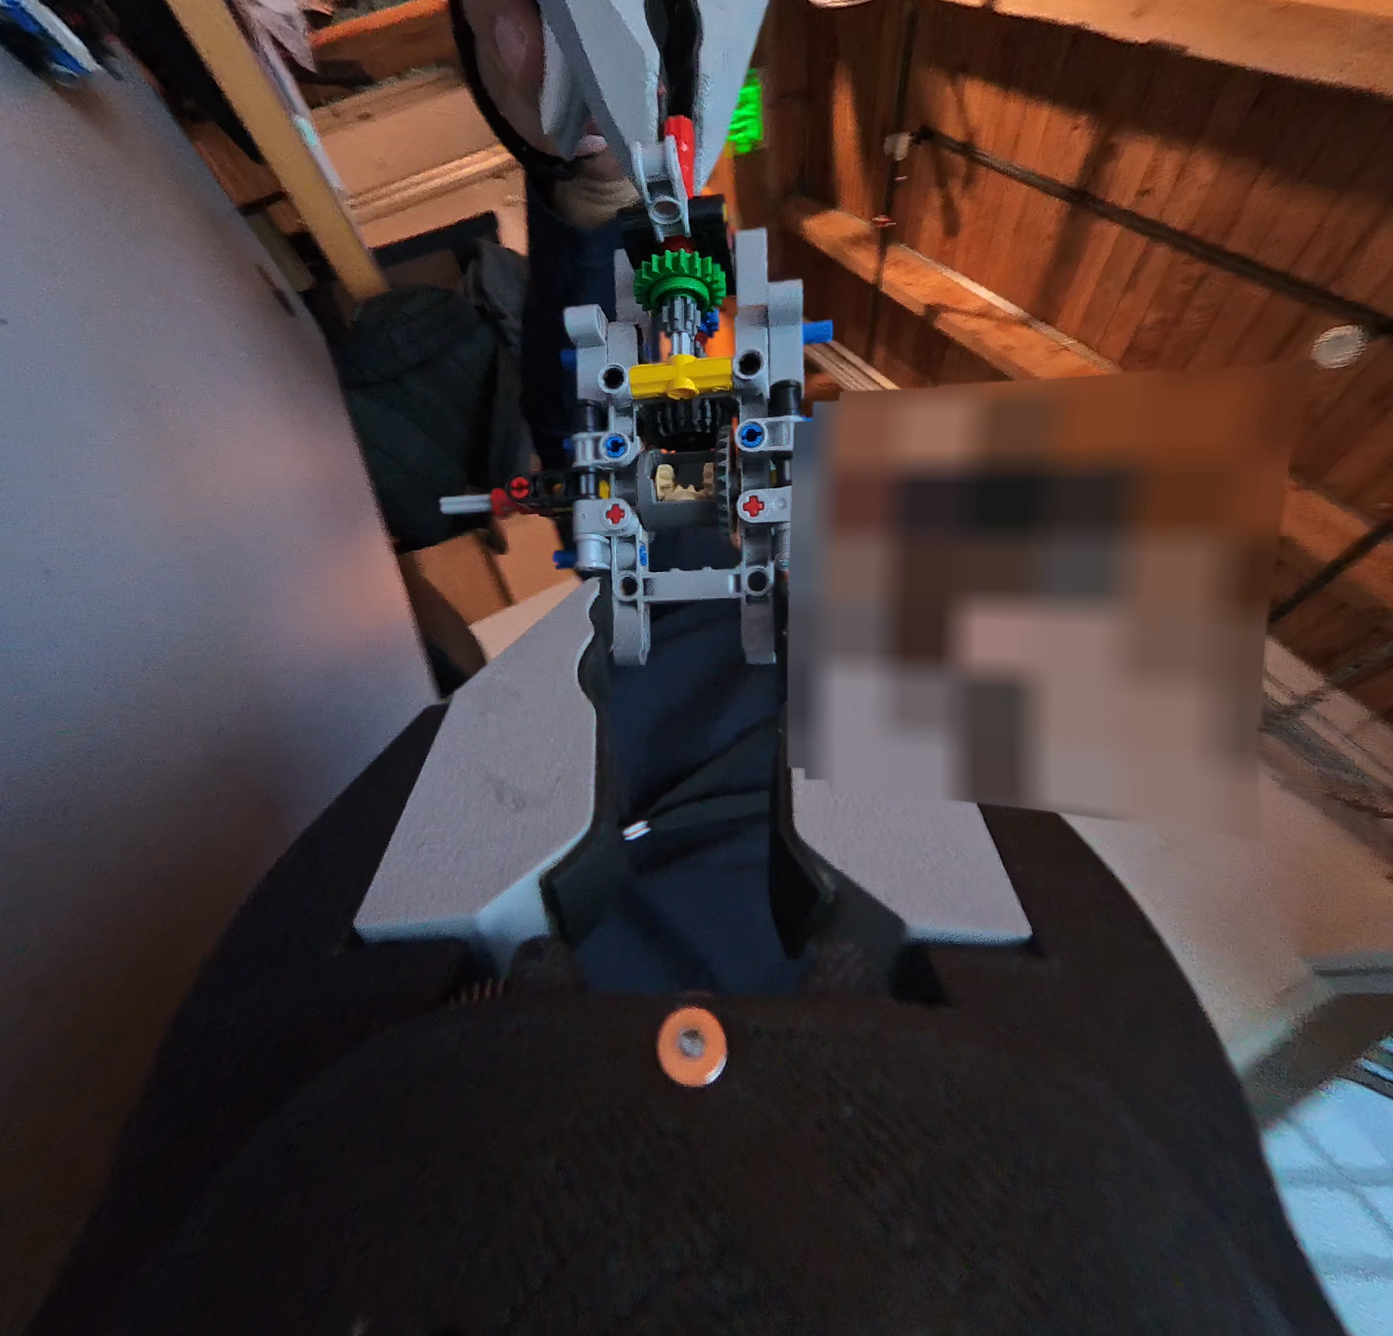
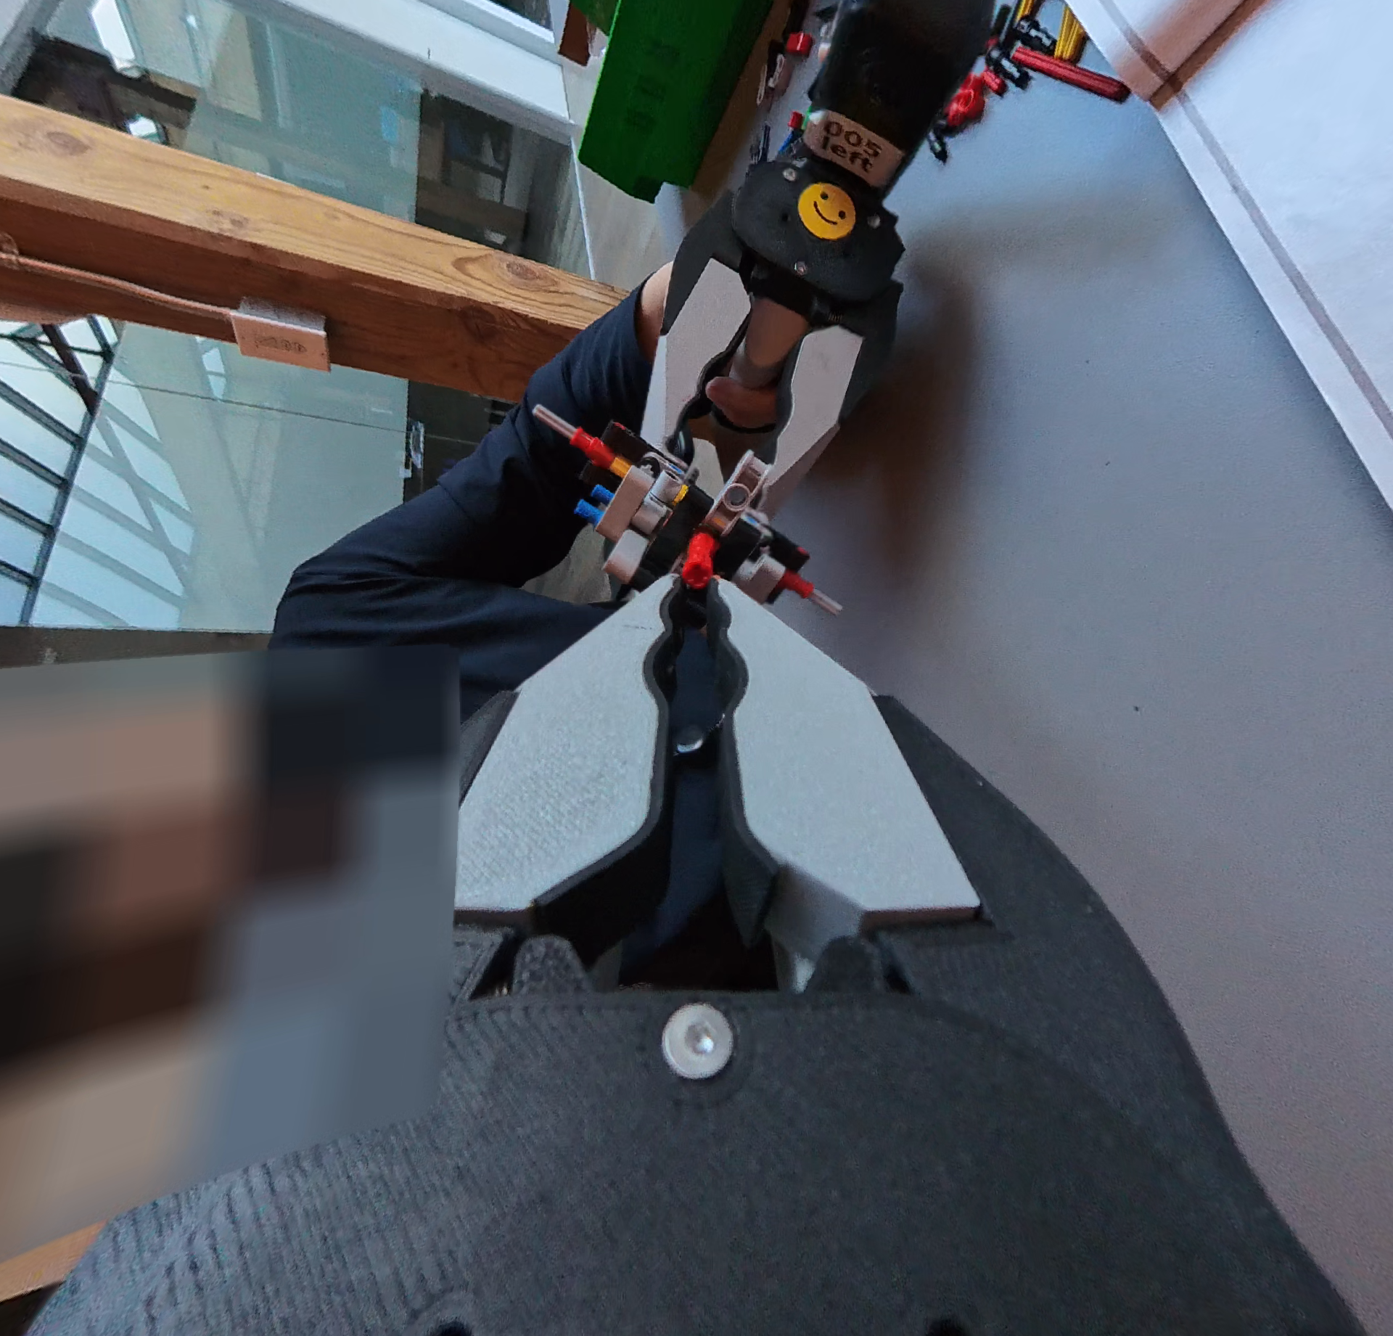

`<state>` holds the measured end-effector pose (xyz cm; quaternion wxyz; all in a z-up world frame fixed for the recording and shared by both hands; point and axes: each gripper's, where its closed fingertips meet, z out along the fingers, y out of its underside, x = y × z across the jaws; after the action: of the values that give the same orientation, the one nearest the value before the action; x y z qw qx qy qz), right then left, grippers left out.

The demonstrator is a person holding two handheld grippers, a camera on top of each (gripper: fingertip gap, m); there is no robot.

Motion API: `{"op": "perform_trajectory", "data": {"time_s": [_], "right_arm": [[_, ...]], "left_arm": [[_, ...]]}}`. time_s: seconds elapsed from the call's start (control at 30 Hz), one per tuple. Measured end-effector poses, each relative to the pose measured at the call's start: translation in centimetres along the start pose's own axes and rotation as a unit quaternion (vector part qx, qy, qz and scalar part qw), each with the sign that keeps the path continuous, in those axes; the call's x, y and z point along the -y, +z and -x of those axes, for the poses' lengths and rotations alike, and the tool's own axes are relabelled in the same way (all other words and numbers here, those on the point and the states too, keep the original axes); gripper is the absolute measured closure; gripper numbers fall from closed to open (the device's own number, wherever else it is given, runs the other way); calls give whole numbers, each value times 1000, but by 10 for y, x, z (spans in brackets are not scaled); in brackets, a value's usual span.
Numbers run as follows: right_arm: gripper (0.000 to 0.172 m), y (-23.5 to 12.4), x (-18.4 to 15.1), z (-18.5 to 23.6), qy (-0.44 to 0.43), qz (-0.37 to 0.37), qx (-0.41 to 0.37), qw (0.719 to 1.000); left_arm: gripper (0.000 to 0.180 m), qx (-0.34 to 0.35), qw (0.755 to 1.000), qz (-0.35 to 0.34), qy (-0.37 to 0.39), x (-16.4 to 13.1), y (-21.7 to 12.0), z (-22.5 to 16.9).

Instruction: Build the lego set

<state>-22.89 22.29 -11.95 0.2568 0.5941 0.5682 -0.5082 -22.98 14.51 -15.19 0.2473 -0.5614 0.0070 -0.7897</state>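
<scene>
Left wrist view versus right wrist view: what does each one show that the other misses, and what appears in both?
Only the left wrist view shows the model's green gear, yellow crosspiece and tan inner gears. Only the right wrist view shows the left gripper's smiley sticker, a green box and the grey floor. Both show the brick model and the right gripper pinching its red pin.

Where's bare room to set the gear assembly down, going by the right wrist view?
Bare: the grey surface right of the gear assembly, bordered by the white wall. Crowded: its far end, where loose red and yellow parts lie beside the green box. The left is blocked by a dark sleeve and wooden beam.
</scene>
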Motion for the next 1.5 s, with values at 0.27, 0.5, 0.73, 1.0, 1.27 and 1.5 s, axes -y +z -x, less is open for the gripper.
{"op": "perform_trajectory", "data": {"time_s": [0.27,0.5,0.73,1.0,1.27,1.5], "right_arm": [[152,28,-43,-22,-111,-35,48,992],[147,48,-66,-87,-306,-75,-108,943],[146,56,-60,-110,-414,-41,-246,875],[149,77,-66,-98,-459,-26,-238,856],[159,82,-59,-97,-461,-35,-240,853],[156,58,-47,-99,-468,-88,-268,837]], "left_arm": [[142,377,869,86,308,-3,-44,13],[141,553,628,284,468,-34,-85,51],[120,502,712,224,436,-33,-87,44],[126,485,738,222,414,-28,-74,54],[127,484,708,279,432,-19,-53,72],[130,503,691,198,480,14,-87,54]]}}
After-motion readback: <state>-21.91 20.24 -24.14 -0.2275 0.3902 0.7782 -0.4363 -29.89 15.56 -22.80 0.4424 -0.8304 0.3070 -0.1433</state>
